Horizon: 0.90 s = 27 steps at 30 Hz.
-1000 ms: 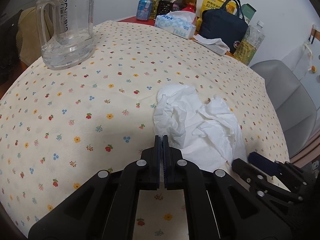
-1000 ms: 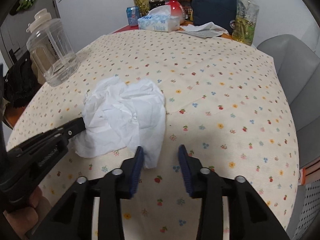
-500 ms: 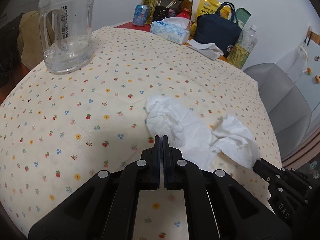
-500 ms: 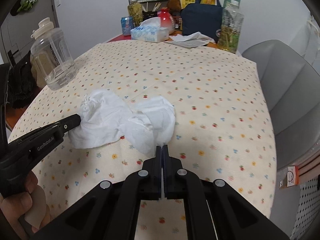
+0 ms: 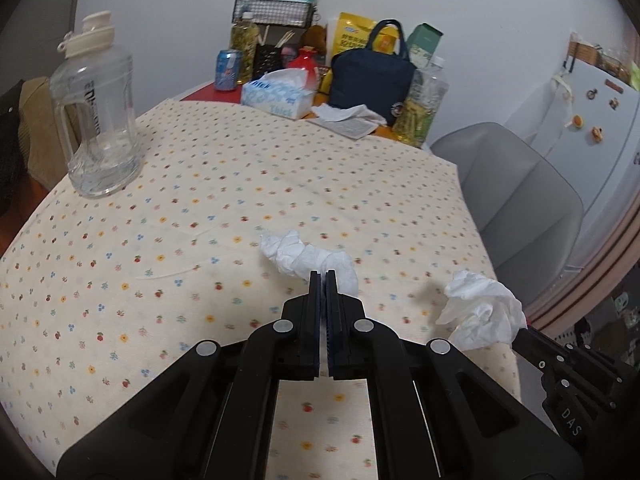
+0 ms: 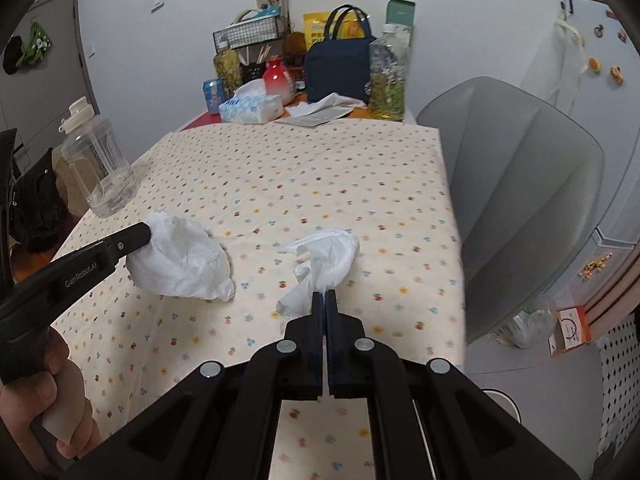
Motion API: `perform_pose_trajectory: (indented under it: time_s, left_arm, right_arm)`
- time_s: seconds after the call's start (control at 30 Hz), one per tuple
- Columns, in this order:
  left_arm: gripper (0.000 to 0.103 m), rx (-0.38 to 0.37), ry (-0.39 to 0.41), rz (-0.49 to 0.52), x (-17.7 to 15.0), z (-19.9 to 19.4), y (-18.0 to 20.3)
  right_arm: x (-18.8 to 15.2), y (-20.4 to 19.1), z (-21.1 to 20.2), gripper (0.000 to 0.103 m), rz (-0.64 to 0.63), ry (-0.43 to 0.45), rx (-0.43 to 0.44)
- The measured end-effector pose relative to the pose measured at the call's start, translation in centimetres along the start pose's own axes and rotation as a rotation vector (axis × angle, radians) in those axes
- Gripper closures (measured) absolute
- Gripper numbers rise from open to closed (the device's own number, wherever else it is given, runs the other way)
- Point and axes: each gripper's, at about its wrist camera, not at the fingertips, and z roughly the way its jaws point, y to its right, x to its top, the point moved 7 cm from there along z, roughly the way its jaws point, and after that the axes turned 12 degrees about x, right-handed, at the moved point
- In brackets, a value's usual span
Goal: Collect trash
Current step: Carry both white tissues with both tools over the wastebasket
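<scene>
Carrying two crumpled tissues off the table looks like the step in hand: each claw has one pinched and lifted clear of the flowered tablecloth [image 6: 280, 184]. The left gripper [image 5: 324, 276] is clenched tight on a twisted white tissue [image 5: 304, 256], which hangs just ahead of its tips above the cloth. The right gripper [image 6: 324, 296] is likewise clamped on a second tissue wad [image 6: 324, 256], a loose tail of it drooping beside the jaws. No bin shows in either view, so the next move, as I judge it, calls for finding one and keeping both pinches firm on the way. Farther back stand a clear water jug [image 5: 96, 120], then a tissue box [image 5: 276, 96] and a navy bag [image 5: 370, 80] by the wall.
</scene>
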Motion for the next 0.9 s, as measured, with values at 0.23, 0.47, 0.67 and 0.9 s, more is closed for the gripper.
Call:
perform_pose_trajectory:
  time_s: [0.23,0.47,0.67,0.9]
  left_arm:
    - [0.100,-0.046,0.024,0.061,-0.3,-2.1,4.5]
    - [0.100,-0.108,0.027,0.134,-1.4,-3.1,9.9]
    - [0.100,-0.165,0.023,0.192,-2.5,-3.7,14.3]
    - [0.100,-0.222,0.023,0.271,-4.2,-4.6,19.6]
  right_arm:
    - [-0.7,3.7,-4.2,0.101,0.056,0.053,-0.046]
    - [-1.9,7.7,-8.0,0.101,0.110,0.096,-0.105]
    - [-3.2,11.1,-10.5,0.101,0.165,0.114,-0.162]
    - [-5.3,14.9,-13.2,0.101,0.232,0.133,-0.219]
